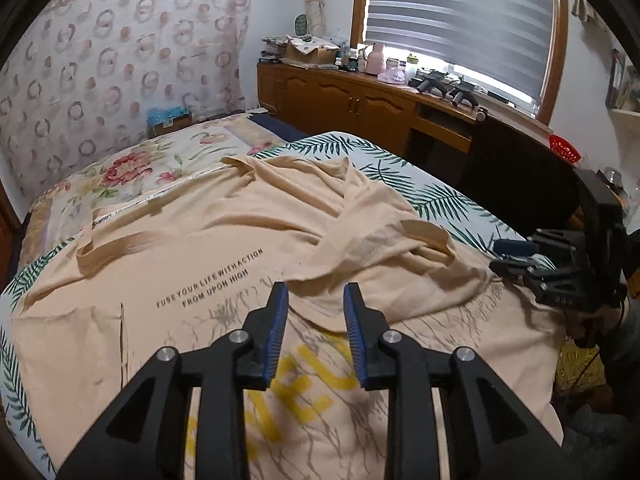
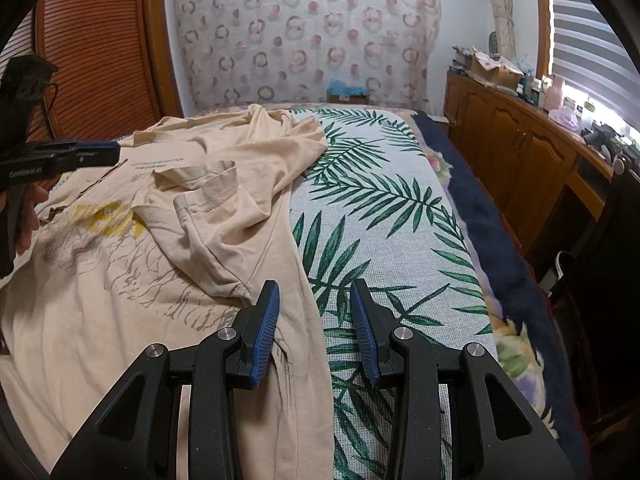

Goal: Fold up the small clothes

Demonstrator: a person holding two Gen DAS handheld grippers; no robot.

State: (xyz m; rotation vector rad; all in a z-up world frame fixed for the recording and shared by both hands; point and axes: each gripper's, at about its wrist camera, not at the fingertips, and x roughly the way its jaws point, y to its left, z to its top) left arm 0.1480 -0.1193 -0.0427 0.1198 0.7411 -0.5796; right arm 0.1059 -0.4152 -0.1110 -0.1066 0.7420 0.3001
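A peach T-shirt (image 1: 200,220) (image 2: 100,300) with black lettering, yellow letters and a grey branch print lies spread on the leaf-print bed cover (image 2: 380,200). One sleeve (image 2: 208,200) is folded over onto its body. My left gripper (image 1: 316,292) hovers open over the middle of the shirt, near the folded sleeve, with nothing pinched. In the right wrist view it shows at the far left (image 2: 100,148), held by a hand (image 2: 28,208). My right gripper (image 2: 315,286) stands open over the shirt's right side edge, with fabric below its left finger. It also shows at the right edge (image 1: 520,256).
A floral sheet (image 1: 132,168) covers the bed's far end. A dark blue blanket (image 2: 480,220) runs along the bed's right side. A wooden cabinet (image 1: 360,100) with a cluttered top stands under the window. A red basket (image 1: 564,148) sits at the right, a slatted wardrobe door (image 2: 92,40) at the left.
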